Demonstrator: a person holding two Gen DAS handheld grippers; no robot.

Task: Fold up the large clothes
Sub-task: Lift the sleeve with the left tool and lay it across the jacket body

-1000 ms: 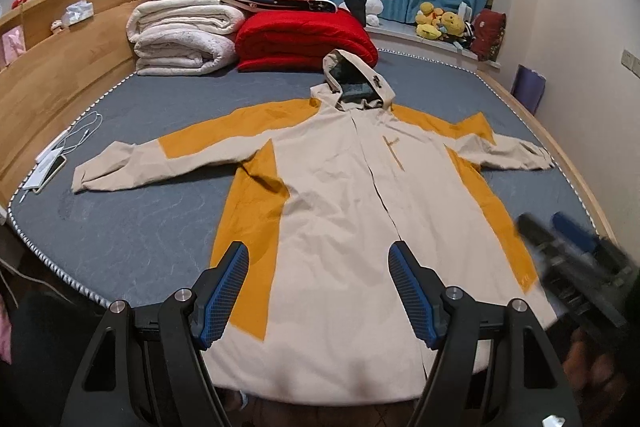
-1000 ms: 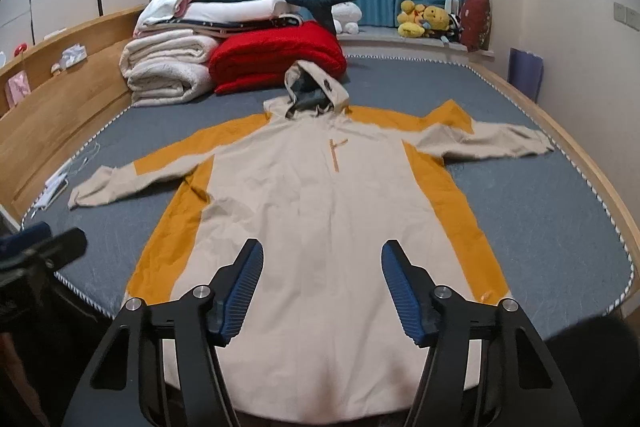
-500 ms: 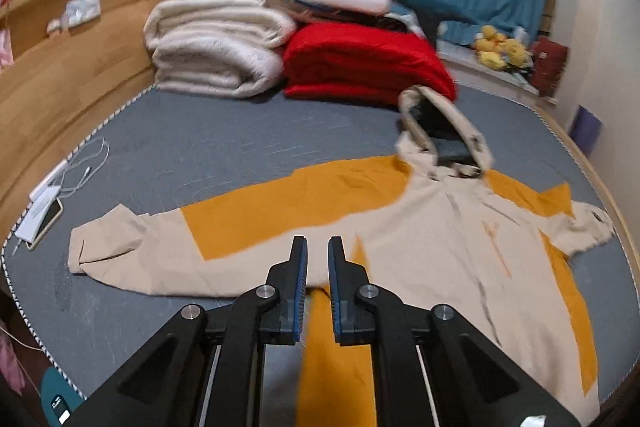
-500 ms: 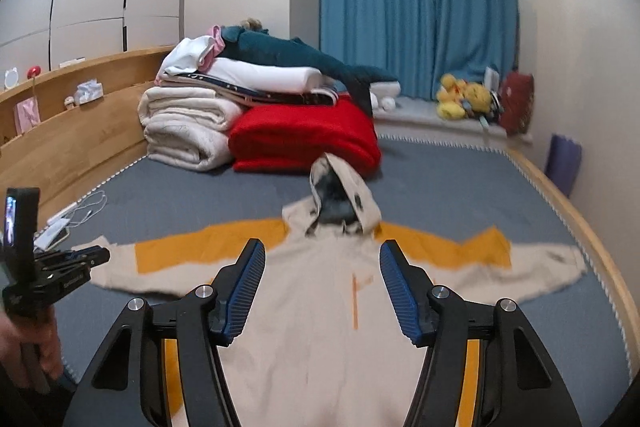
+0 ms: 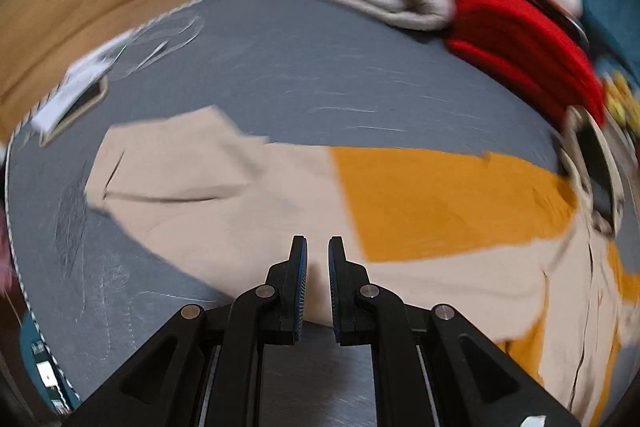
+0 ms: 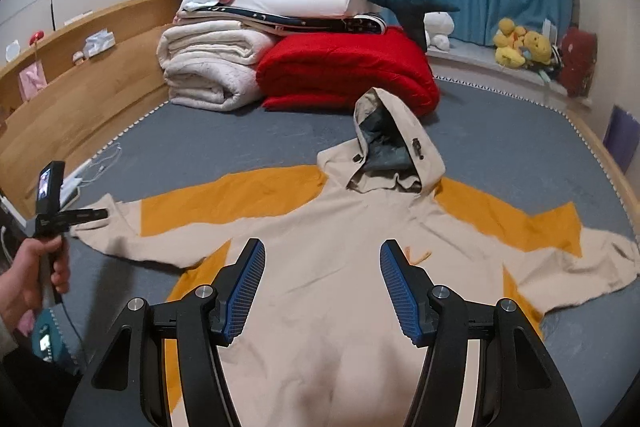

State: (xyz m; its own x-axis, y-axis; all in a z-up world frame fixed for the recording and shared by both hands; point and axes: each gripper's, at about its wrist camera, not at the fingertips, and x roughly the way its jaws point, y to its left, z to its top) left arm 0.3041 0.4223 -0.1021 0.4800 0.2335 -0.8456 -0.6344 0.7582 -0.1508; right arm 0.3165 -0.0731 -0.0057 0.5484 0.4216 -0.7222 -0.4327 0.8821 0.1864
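Here, left tongs (image 5: 317,259) nearly clenched (gripping nothing) above jacket (image 6: 340,291); right tongs (image 6: 322,291) released.

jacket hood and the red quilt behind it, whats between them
Only a bare strip of grey mattress, in the right wrist view; the hood stands just in front of the red quilt, and whether they touch is unclear.

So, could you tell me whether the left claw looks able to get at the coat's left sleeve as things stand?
Probably yes: the left claw hangs just above the sleeve, which lies flat on the bed with nothing covering it, though its jaws are nearly shut.
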